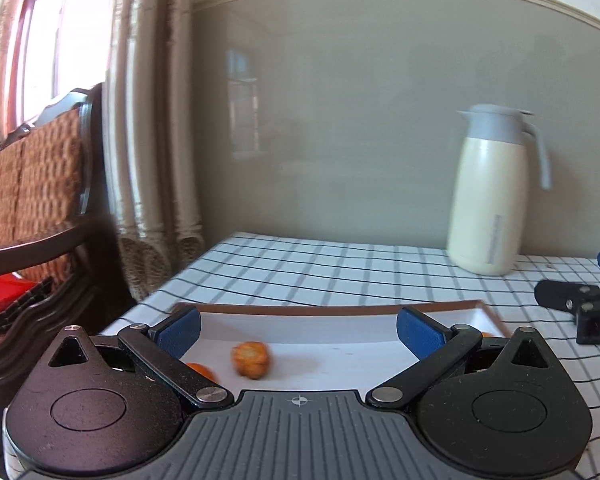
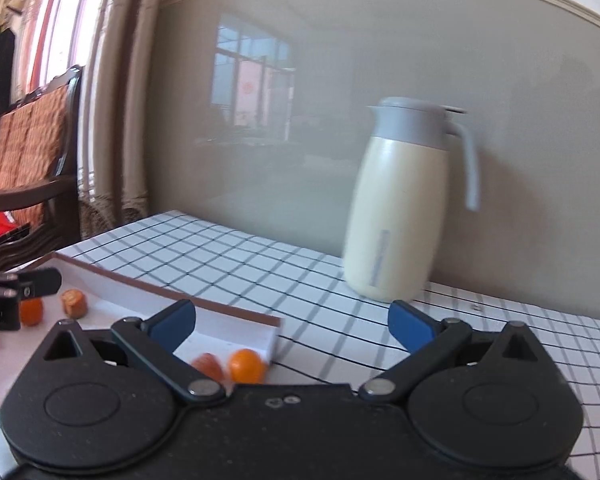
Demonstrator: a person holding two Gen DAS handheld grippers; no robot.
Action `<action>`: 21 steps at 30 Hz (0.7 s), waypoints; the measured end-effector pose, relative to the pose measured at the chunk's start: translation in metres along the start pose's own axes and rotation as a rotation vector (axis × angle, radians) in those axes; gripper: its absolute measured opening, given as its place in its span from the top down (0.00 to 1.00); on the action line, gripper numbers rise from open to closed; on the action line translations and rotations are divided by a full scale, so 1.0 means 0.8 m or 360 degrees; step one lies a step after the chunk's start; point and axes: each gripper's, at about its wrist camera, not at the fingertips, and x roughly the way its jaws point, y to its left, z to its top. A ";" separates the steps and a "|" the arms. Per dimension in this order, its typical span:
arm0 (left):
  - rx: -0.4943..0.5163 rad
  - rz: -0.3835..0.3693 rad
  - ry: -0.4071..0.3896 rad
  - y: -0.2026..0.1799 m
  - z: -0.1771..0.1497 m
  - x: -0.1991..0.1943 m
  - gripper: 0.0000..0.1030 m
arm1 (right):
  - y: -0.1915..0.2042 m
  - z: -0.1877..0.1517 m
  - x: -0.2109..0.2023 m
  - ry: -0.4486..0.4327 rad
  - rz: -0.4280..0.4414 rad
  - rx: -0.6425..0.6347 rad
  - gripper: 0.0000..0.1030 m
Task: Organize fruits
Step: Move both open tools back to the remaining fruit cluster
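A white tray with a brown rim (image 1: 324, 310) (image 2: 188, 296) lies on the checked tablecloth. In the left wrist view my left gripper (image 1: 298, 330) stands open over the tray, nothing between its blue pads. A small orange fruit (image 1: 250, 359) lies in the tray just ahead of it, and another orange fruit (image 1: 201, 371) shows partly behind the left finger. In the right wrist view my right gripper (image 2: 292, 328) is open and empty over the tray's right end. Below it lie an orange fruit (image 2: 246, 365) and a reddish one (image 2: 209, 365). More fruits (image 2: 74, 302) sit further left near the left gripper (image 2: 16, 292).
A cream thermos jug with a grey lid and handle (image 1: 492, 192) (image 2: 400, 204) stands at the back of the table against the grey wall. A dark wooden chair with a woven back (image 1: 40, 184) and curtains (image 1: 152, 120) are to the left of the table edge.
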 end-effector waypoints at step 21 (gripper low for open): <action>0.0129 -0.0341 -0.0014 -0.175 0.009 -0.011 0.00 | -0.160 -0.045 -0.056 0.0036 -0.0325 0.0123 0.06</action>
